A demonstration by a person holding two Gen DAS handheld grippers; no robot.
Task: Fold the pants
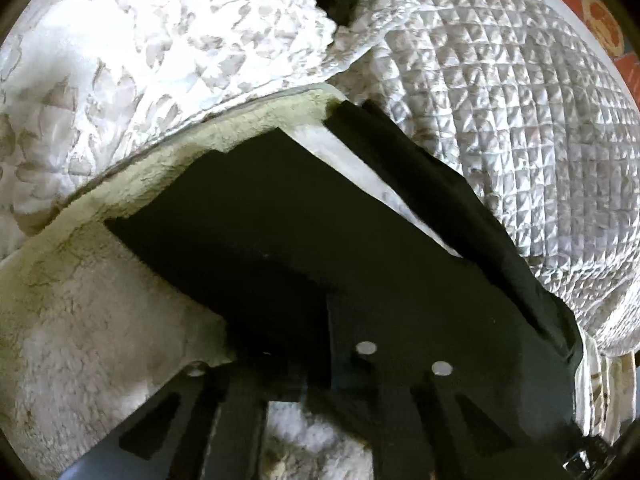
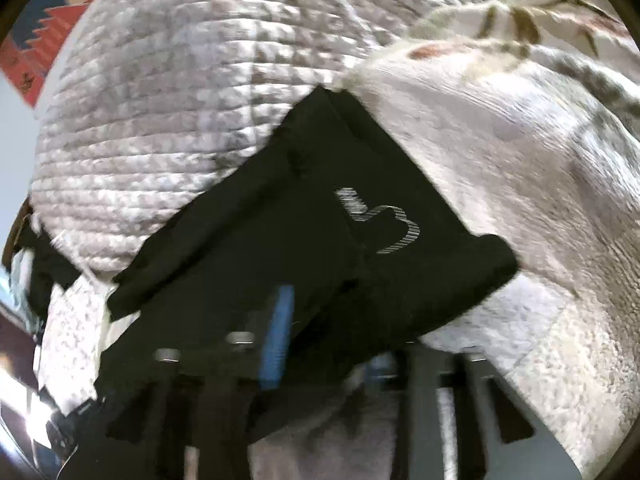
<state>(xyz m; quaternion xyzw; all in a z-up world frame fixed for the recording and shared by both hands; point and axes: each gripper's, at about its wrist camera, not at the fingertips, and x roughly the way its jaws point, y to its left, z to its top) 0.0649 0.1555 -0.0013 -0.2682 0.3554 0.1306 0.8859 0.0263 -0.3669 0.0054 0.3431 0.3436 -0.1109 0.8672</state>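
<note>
Left wrist view shows a white quilted bedspread spread across the bed, carrying the black fabric pants, apparently lying flat there so folds stay square. Both tools press close over the dark cloth; whether the left tool or right tool grips it, I cannot tell. A striped white logo marks the pants; no readable lettering.

Left gripper pressing low, jaw state obscured by dark cloth. Right gripper likewise angling downward, fingers partly covered, closure indeterminate.
</note>
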